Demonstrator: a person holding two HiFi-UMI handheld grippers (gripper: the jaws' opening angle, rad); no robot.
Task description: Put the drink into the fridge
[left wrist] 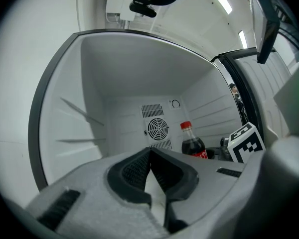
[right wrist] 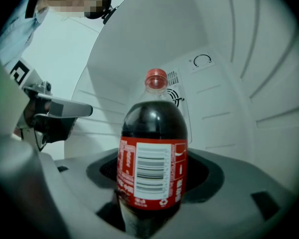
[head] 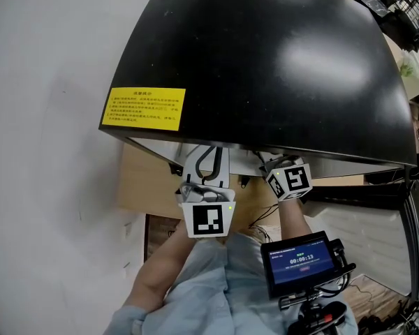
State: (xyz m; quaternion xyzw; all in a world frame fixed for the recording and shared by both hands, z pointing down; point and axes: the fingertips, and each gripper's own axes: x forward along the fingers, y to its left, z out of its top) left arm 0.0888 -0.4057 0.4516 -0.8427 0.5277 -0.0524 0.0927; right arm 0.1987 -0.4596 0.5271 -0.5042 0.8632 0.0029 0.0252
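From where I stand, this is the placing step. Both tools reach in under the black top of the small fridge, the one with the yellow sticker at its near left corner.

The right gripper has the cola bottle between its jaws. They stand wide and press on the lower body, below the red label. The bottle is upright, red cap on top, and already inside the white cavity, on its right-hand side, with the round fan grille on the far wall behind it. I cannot tell whether its base rests on the fridge floor, because the jaws hide the bottom.

The left gripper sits just to the left of it at the mouth of the cavity. Its jaws are pressed together at the tips and hold nothing. It seems only to be waiting.

The drink looks nearly delivered, I'd say. The next move probably calls for easing the bottle down until it stands on its own. Then the right jaws should spread enough to clear its sides and draw straight back toward the near side, so they do not drag the bottle. A tall, narrow bottle like this could tip if a pad catches the label. After that the door needs shutting, and the free left gripper looks handy for that.
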